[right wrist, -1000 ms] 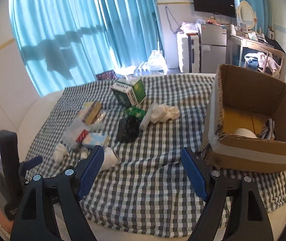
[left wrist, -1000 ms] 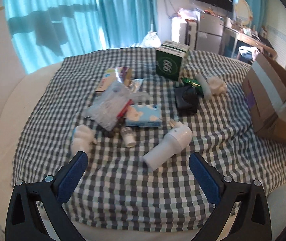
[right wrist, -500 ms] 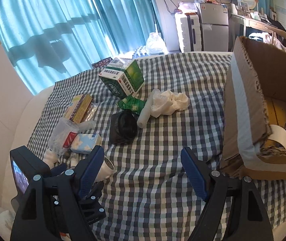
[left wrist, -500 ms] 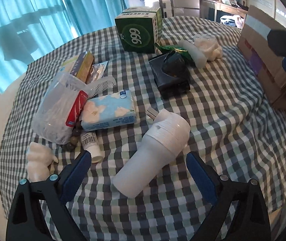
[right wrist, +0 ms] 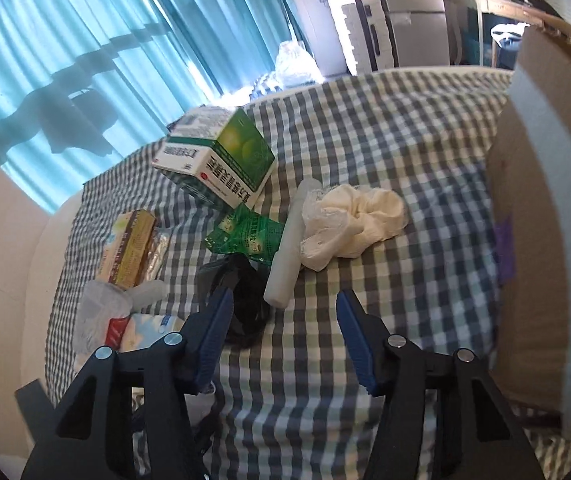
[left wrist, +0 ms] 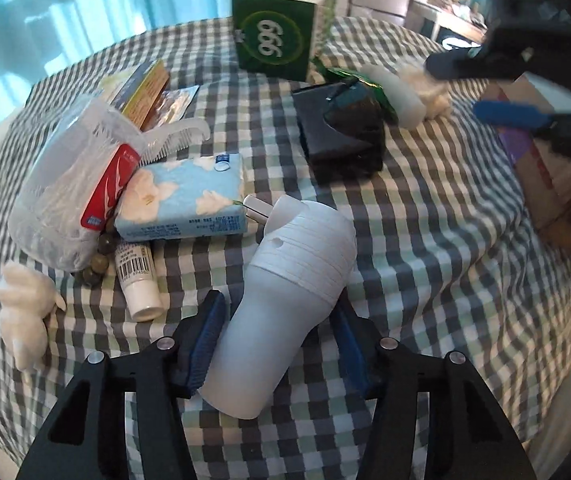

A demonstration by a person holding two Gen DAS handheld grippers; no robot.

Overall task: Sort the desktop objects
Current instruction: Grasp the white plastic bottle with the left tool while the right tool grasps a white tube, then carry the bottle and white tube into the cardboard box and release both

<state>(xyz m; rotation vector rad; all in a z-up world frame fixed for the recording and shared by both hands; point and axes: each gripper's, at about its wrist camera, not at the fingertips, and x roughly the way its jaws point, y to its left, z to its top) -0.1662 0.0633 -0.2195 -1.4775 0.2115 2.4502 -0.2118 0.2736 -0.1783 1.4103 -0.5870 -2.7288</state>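
Observation:
A white plastic flask (left wrist: 285, 296) lies on its side on the checked cloth (left wrist: 425, 240). My left gripper (left wrist: 279, 332) straddles its narrow end and its jaws are closing. The left pad is at the flask's side, while a thin dark gap shows at the right pad. My right gripper (right wrist: 284, 299) hovers over the cloth with its jaws closing on nothing. Just ahead of it lie the near end of a white tube (right wrist: 285, 248) and a black pouch (right wrist: 241, 300). In the left wrist view the right gripper (left wrist: 485, 92) hangs near the crumpled white cloth (left wrist: 429, 84).
A cardboard box (right wrist: 545, 240) stands at the right. Scattered on the table are a green carton (left wrist: 275, 40), a tissue pack (left wrist: 185, 200), a clear bag (left wrist: 69, 196), a small tube (left wrist: 137, 280), a white figurine (left wrist: 25, 312), a green sachet (right wrist: 245, 232) and a crumpled cloth (right wrist: 353, 220).
My left gripper dropped down onto the flask and its jaws narrowed around it. My right gripper swung left, away from the box toward the white tube, and its jaws narrowed.

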